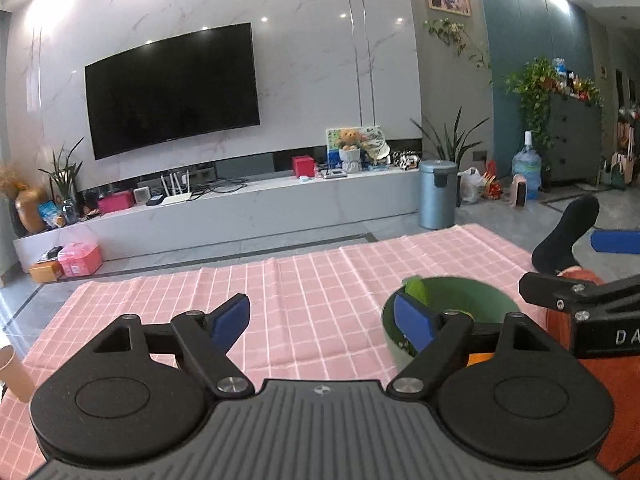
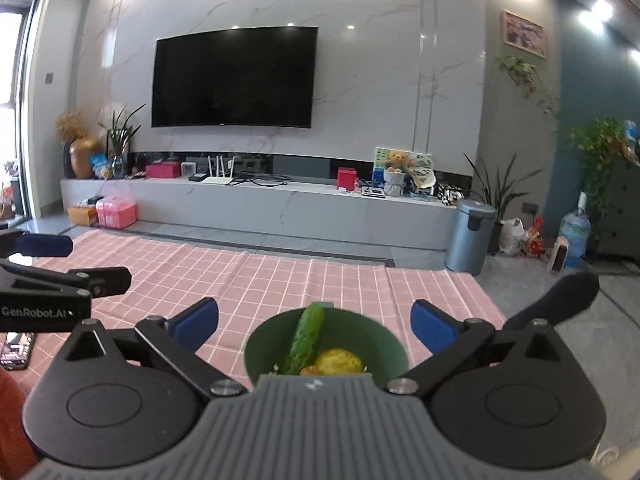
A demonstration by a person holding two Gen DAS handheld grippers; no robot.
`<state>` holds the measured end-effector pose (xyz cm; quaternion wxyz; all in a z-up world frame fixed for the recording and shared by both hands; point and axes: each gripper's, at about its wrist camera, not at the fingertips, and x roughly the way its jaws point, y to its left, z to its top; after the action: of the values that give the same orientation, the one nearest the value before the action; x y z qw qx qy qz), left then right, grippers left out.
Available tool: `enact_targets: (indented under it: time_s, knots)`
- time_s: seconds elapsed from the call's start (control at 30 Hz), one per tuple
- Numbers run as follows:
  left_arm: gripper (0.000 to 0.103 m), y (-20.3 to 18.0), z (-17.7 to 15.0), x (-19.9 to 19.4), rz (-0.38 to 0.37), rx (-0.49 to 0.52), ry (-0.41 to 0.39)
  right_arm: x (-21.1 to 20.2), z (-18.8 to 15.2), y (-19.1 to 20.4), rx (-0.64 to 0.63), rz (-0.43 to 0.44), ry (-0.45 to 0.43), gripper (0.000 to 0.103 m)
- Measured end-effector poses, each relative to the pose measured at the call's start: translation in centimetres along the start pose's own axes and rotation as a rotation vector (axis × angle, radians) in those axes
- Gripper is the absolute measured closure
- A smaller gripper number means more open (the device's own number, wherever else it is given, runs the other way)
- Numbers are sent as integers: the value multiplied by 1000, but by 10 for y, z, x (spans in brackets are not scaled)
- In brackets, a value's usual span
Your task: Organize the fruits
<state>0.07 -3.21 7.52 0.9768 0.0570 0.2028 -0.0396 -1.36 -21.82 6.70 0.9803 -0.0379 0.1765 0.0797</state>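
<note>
Overhead, both grippers are held above a pink checked cloth (image 2: 280,280). At left, the left gripper (image 1: 322,320) is seen with its jaws wide apart and nothing between them. At right, the right gripper (image 2: 314,322) is likewise spread wide and empty, above a green bowl (image 2: 384,346). Inside the bowl a cucumber (image 2: 306,338) is propped against the far rim, with a yellow fruit (image 2: 340,361) beside it.
</note>
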Motion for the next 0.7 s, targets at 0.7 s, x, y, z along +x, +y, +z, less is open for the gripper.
enact_targets:
  time_s: [0.7]
  knots:
    - [7,-5,-61,36,51,-43,131,34,-78,15,33,-69,84,5]
